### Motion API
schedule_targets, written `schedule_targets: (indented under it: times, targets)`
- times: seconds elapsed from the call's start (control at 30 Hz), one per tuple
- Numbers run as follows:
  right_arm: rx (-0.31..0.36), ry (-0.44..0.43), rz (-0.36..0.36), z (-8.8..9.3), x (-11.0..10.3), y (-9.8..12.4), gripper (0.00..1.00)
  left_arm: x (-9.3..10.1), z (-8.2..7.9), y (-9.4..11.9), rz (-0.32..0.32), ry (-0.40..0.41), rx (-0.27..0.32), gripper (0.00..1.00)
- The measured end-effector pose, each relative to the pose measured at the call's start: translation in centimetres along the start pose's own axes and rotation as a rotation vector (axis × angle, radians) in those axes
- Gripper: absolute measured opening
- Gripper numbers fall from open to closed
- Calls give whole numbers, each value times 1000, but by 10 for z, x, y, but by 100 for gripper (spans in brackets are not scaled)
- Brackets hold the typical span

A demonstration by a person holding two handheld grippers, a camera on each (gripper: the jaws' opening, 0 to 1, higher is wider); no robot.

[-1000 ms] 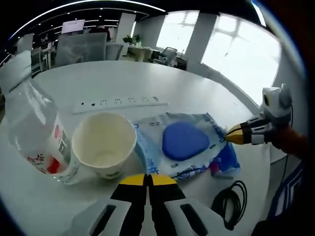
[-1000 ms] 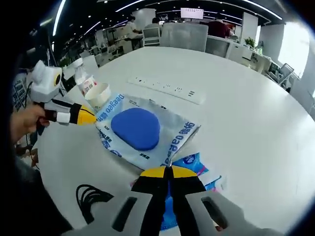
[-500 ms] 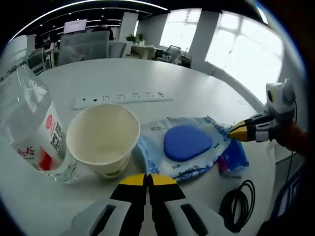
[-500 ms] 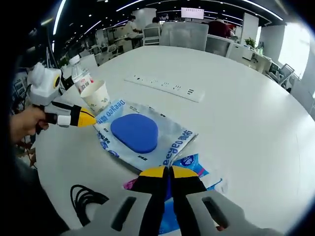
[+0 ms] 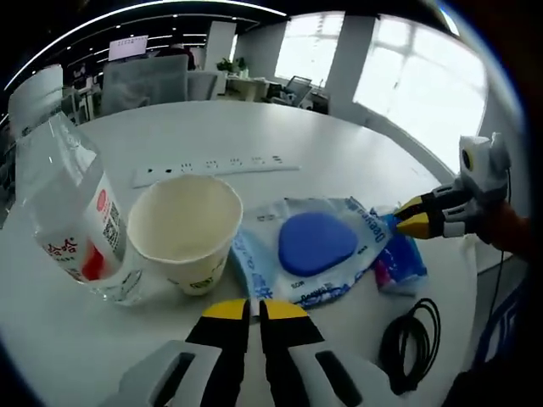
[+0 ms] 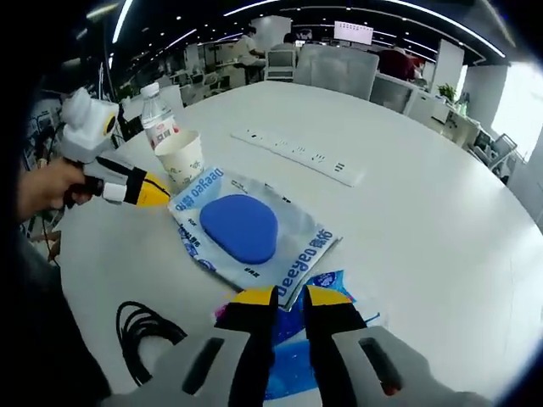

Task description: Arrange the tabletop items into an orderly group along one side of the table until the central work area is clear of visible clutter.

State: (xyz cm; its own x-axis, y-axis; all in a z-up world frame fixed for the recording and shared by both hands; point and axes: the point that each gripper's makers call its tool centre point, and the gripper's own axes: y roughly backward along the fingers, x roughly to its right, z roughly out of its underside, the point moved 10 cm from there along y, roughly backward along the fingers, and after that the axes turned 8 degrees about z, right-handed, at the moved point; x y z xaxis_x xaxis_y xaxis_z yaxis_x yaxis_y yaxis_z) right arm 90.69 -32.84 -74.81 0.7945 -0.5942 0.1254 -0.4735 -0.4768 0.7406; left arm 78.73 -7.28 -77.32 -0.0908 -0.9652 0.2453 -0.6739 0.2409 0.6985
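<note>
A clear water bottle [image 5: 72, 225] with a red label stands beside a white paper cup [image 5: 185, 229]. Right of the cup lies a silver packet [image 5: 316, 242] with a blue oval pad, and a small blue packet [image 5: 399, 263] lies past it. My left gripper [image 5: 255, 310] sits just in front of the cup, its jaws a narrow gap apart and holding nothing. My right gripper [image 6: 286, 298] is open over the blue packet [image 6: 293, 352], at the edge of the silver packet [image 6: 242, 229]. The right gripper [image 5: 413, 222] also shows in the left gripper view, the left gripper [image 6: 157, 197] by the cup [image 6: 181, 157] and bottle [image 6: 158, 114].
A white power strip [image 5: 216, 165] lies across the round white table [image 5: 280, 127] behind the items. A coiled black cable [image 5: 407, 335] rests near the table edge. A hand [image 6: 42, 199] holds the left gripper. Office chairs and desks stand beyond the table.
The right gripper's jaws have parted from shut to open above the blue packet. The left gripper's jaws have parted a little. Both views shifted slightly.
</note>
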Motion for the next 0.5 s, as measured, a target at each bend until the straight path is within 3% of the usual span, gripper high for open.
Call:
schedule_targets:
  times: [0.23, 0.5]
  targets:
    - [43, -4, 8, 4, 11, 15, 28, 20, -4, 16, -10, -39, 31, 22]
    - [58, -38, 12, 23, 26, 26, 40, 49, -3, 26, 28, -48, 74, 36]
